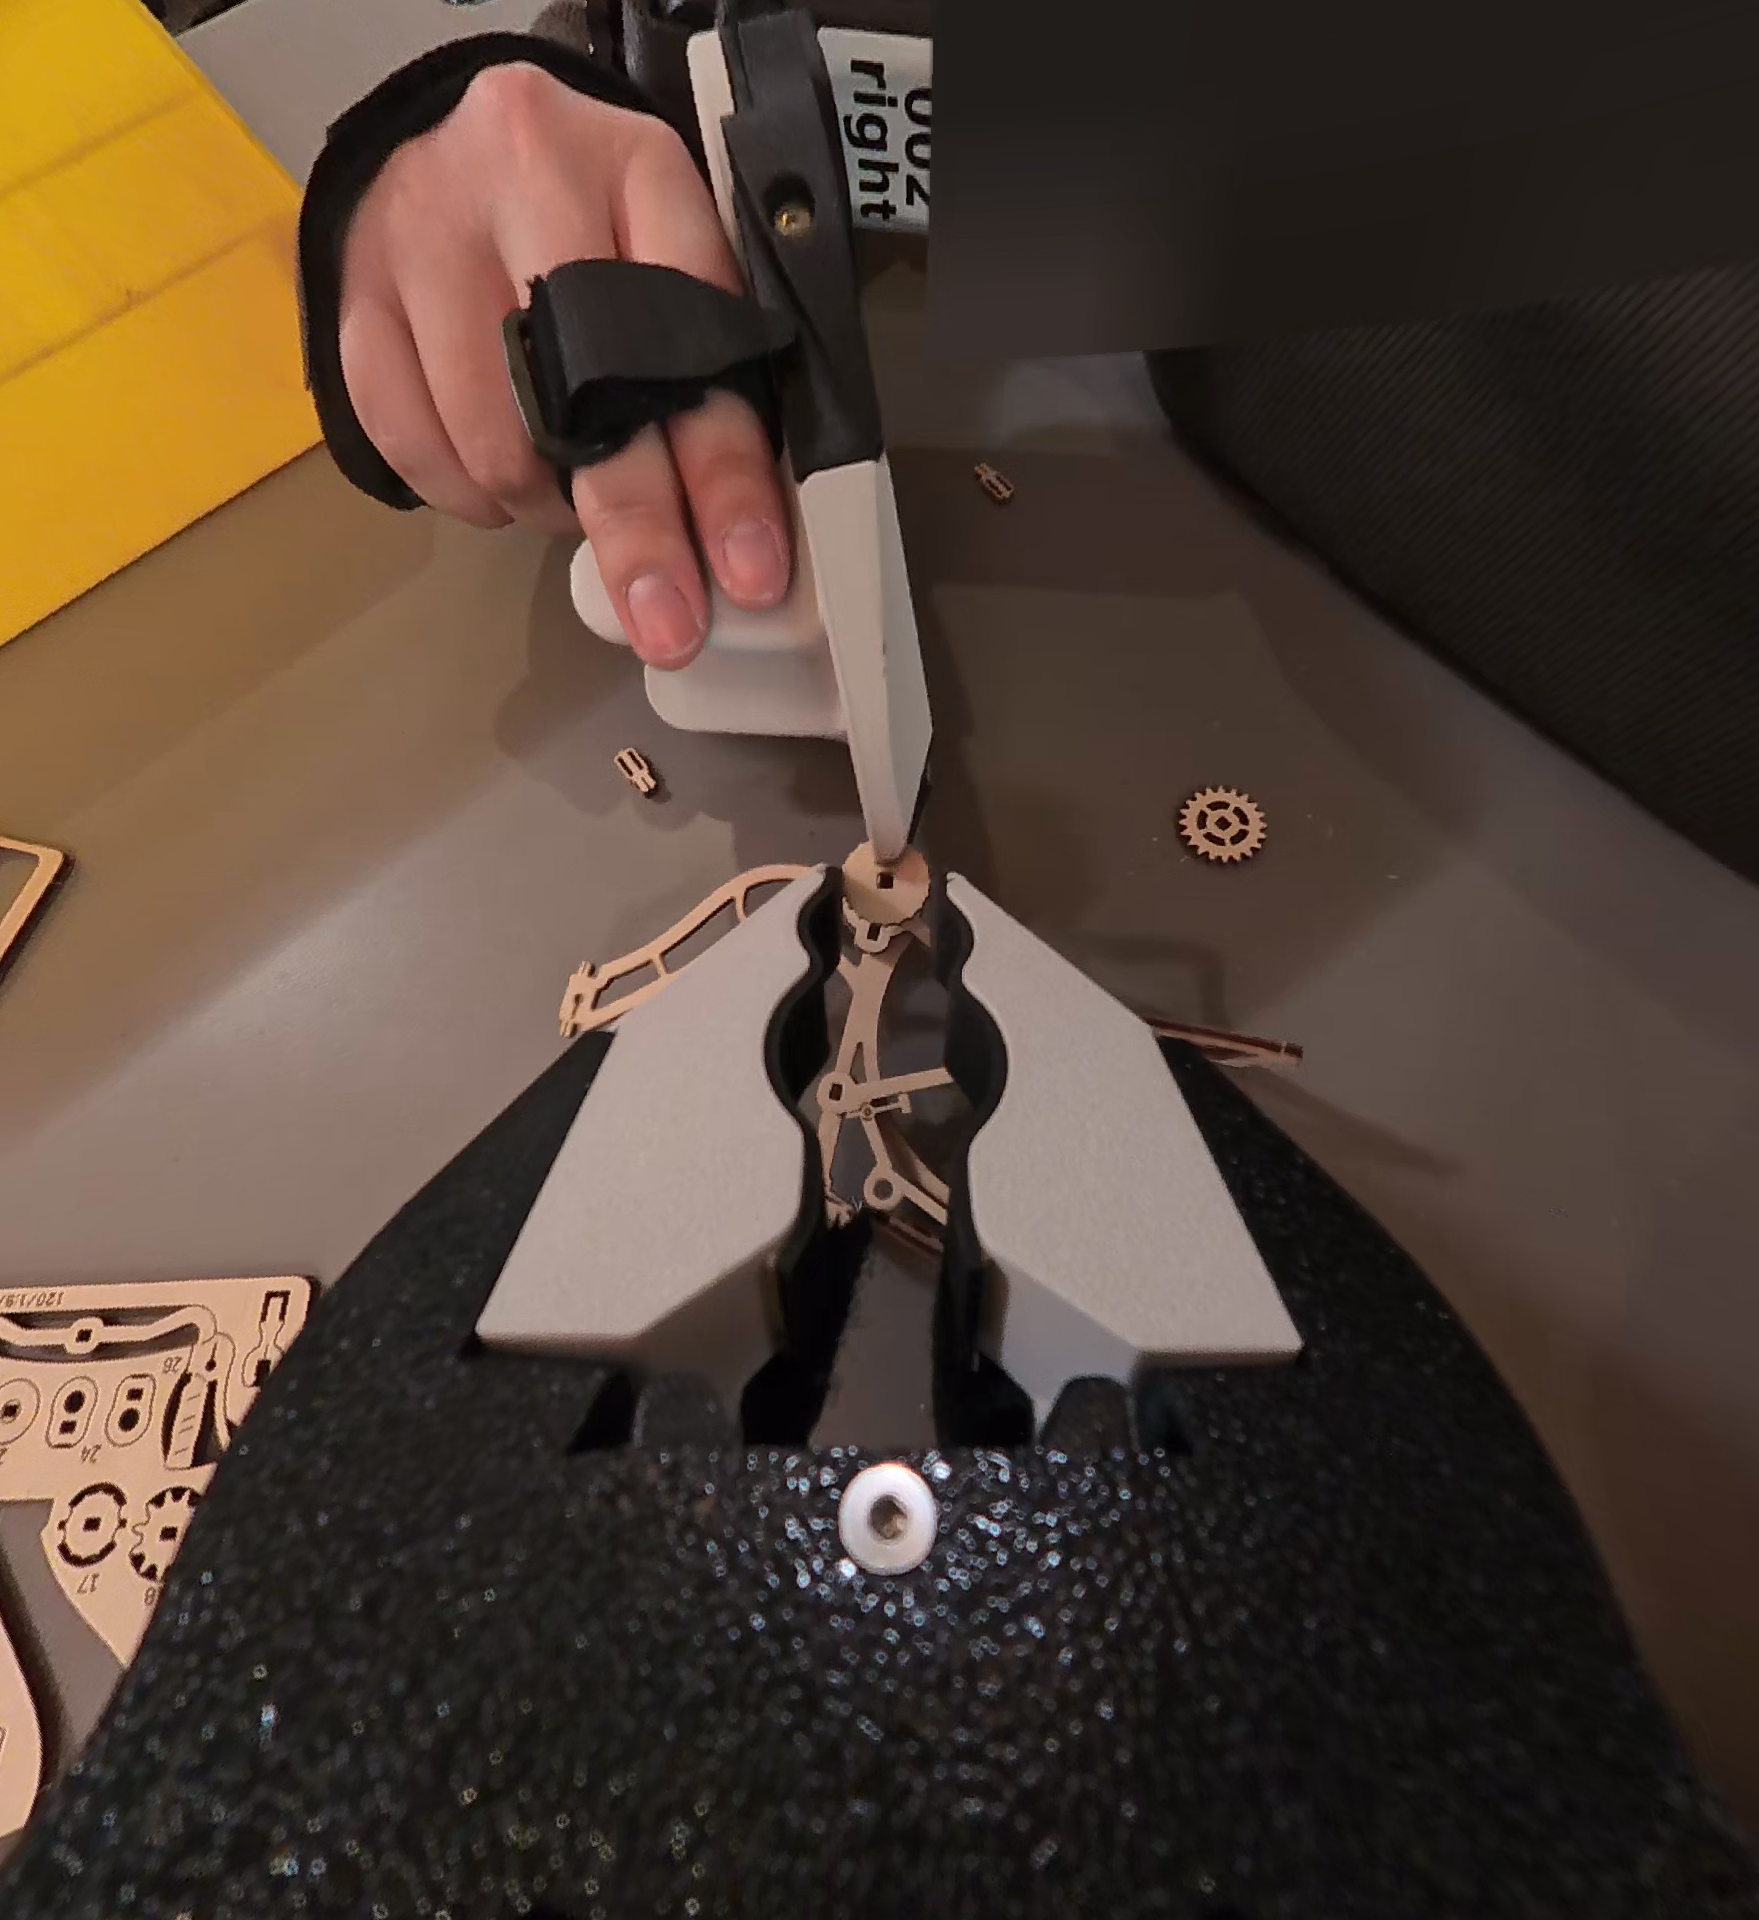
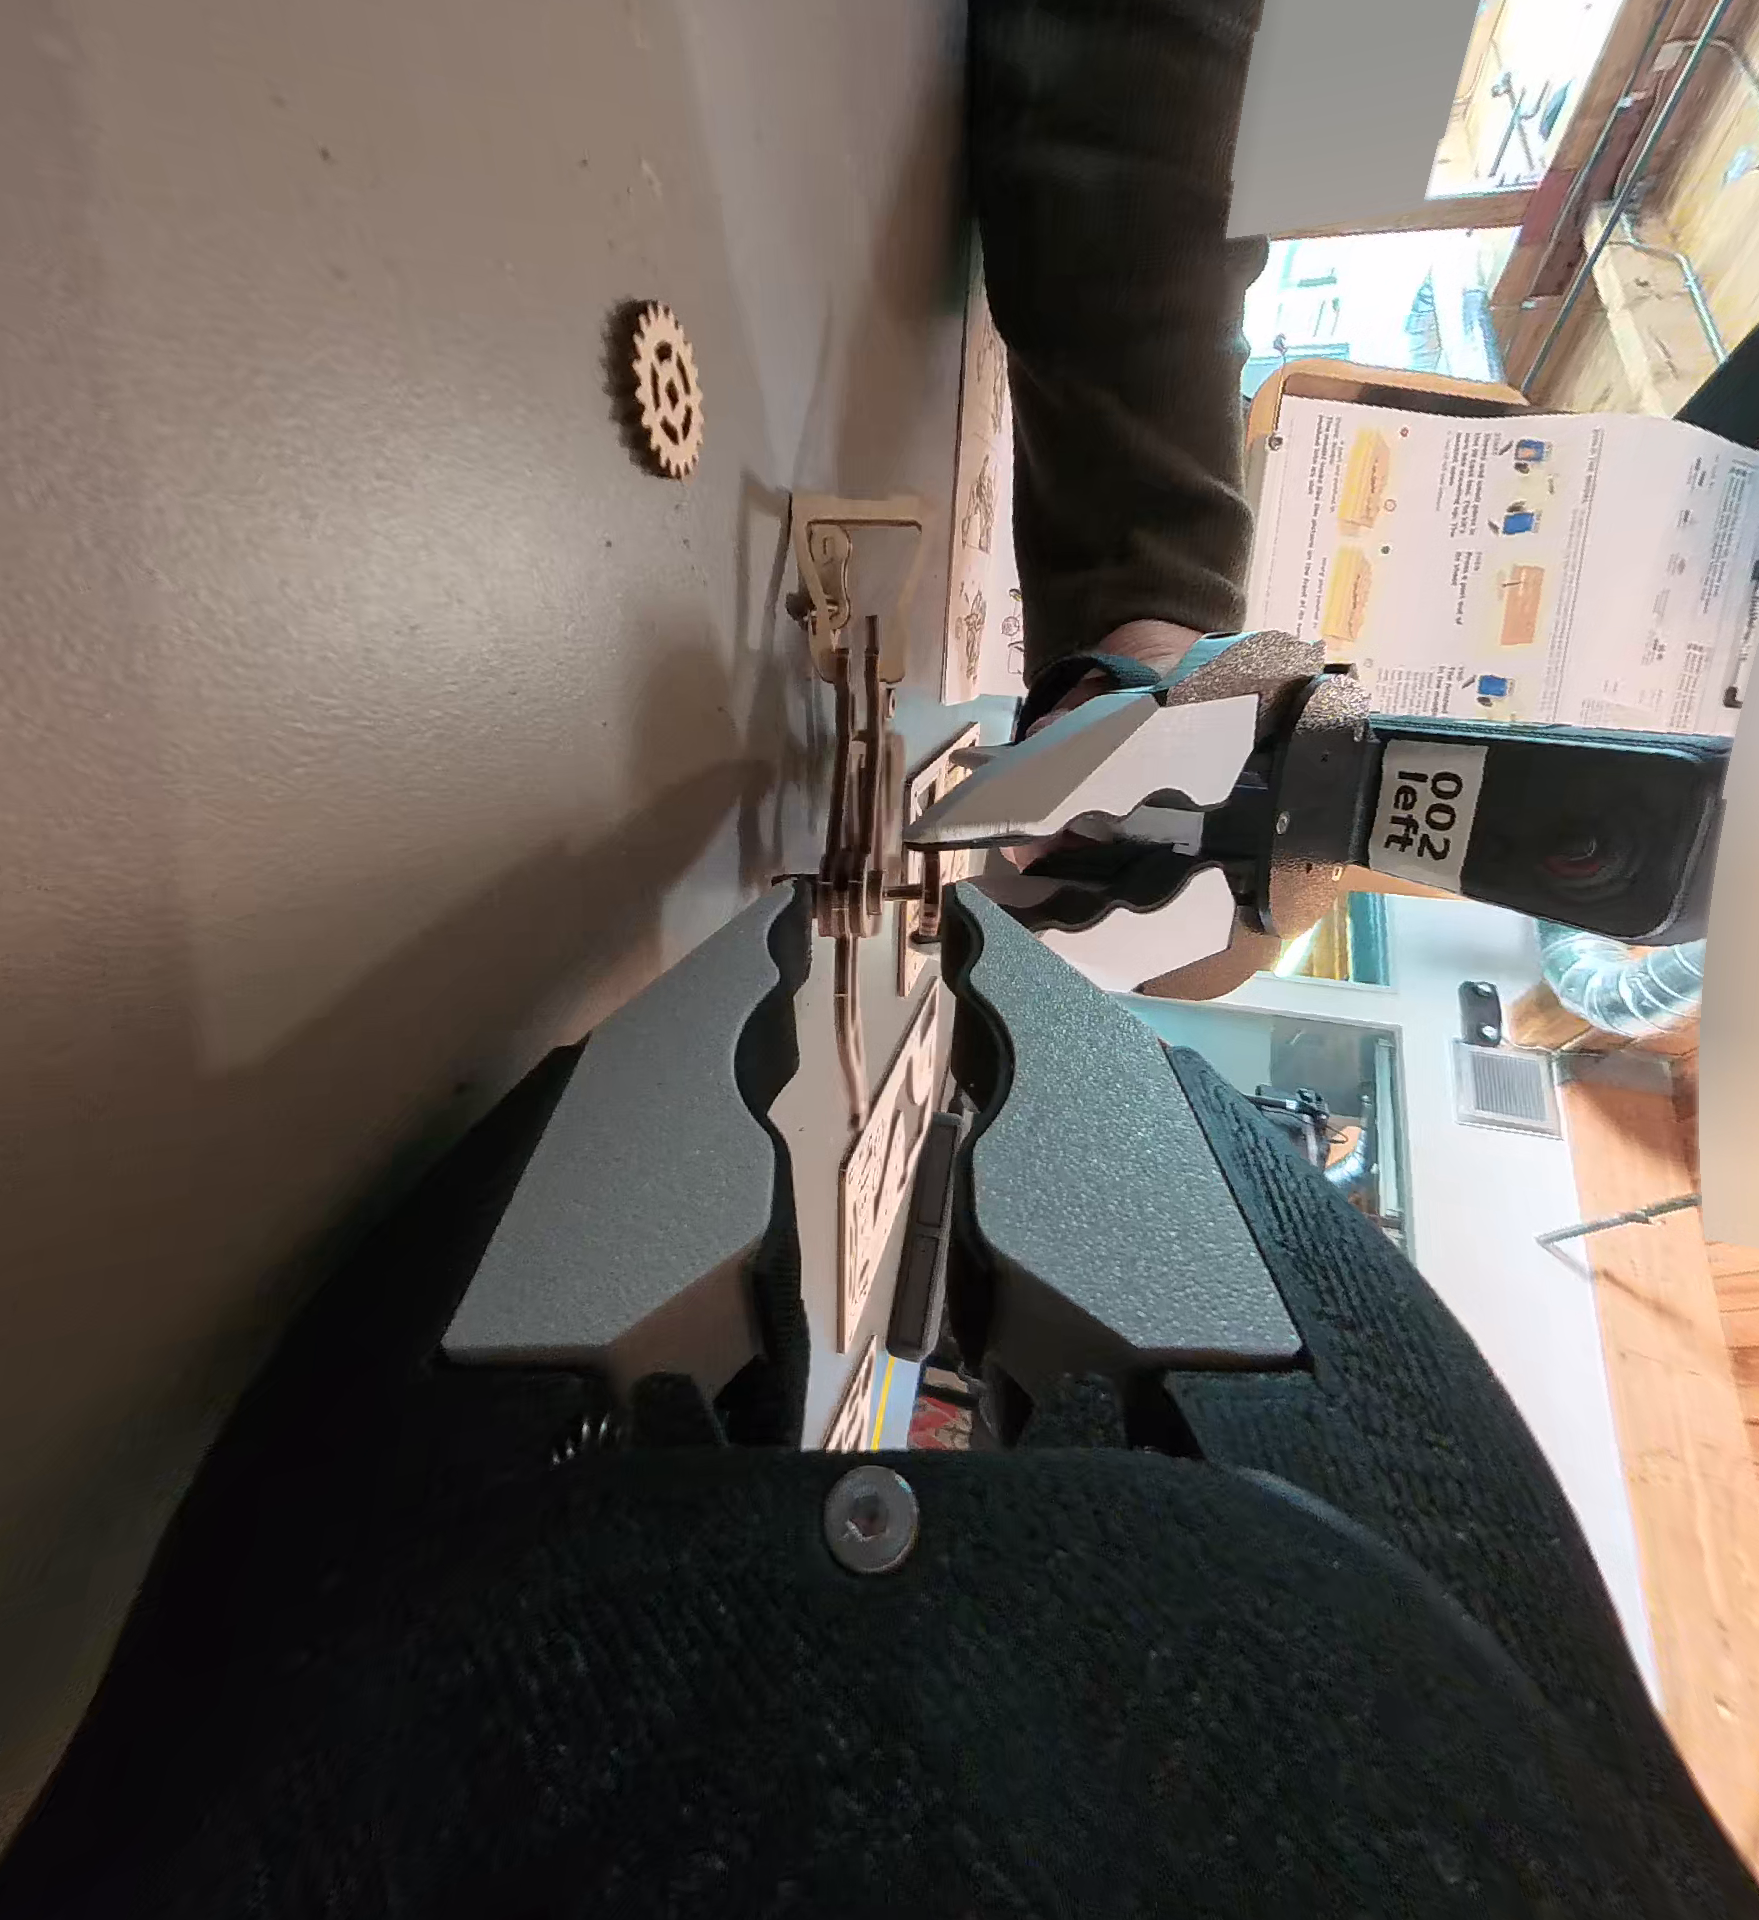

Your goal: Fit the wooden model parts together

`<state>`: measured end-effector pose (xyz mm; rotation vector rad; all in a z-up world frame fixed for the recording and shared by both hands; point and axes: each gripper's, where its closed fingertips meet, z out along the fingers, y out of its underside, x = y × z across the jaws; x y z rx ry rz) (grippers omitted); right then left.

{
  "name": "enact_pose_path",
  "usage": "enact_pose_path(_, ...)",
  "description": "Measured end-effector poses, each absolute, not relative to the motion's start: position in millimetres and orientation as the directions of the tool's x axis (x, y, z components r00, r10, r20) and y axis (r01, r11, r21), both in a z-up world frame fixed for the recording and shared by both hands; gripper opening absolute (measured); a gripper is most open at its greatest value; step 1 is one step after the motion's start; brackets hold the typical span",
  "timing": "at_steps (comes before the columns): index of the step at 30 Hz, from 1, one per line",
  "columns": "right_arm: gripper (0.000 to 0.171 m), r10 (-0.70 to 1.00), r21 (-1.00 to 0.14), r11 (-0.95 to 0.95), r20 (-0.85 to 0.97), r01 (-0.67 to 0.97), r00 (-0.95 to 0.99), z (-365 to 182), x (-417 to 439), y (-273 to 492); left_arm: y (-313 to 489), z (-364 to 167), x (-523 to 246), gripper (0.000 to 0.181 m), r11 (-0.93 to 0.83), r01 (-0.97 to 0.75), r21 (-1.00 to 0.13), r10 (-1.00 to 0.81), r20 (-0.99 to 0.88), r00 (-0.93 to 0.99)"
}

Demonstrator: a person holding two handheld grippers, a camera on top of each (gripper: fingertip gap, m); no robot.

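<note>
Two grippers meet at the wooden model (image 1: 880,1039) on the grey counter (image 1: 335,935): left gripper (image 1: 885,894) fingers clenched on the model's geared hub, its curved arms lying between them. Right gripper (image 2: 875,904) fingers pinch the same hub from above, tips touching its round cap. Loose gear (image 1: 1222,825) lies near the model; part sheet (image 1: 75,1455) well apart from it.

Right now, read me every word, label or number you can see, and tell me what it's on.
I don't repeat writing; these bear it.
White label on the right tool: legible print.
White label on the left tool: legible print.
Wooden parts sheet: small engraved numbers.
Instruction sheet: too small to read.
</note>
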<state>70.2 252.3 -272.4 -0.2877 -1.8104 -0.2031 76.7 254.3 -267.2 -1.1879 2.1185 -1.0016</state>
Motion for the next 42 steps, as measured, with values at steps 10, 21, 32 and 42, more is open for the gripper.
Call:
enact_pose_path(10,0.023,0.042,0.032,0.951,0.972,0.307,-0.233,-272.0,70.1,255.8,254.6,-267.3,76.7,0.014,0.352,-0.494,-0.795,-0.87,-0.083,-0.486)
enact_pose_path(21,0.02,0.06,0.015,0.949,0.972,0.316,-0.227,-272.4,68.4,256.4,256.0,-267.7,74.7,0.014,0.374,-0.504,-0.779,-0.868,-0.103,-0.485)
enact_pose_path(32,0.013,0.064,0.008,0.948,0.974,0.319,-0.216,-270.4,66.5,256.2,256.4,-269.8,73.5,0.014,0.373,-0.504,-0.779,-0.868,-0.101,-0.485)
enact_pose_path(42,0.013,0.1,-0.022,0.936,0.974,0.351,-0.205,-269.5,66.0,260.6,260.4,-268.8,73.1,0.014,0.364,-0.503,-0.784,-0.883,-0.12,-0.453)
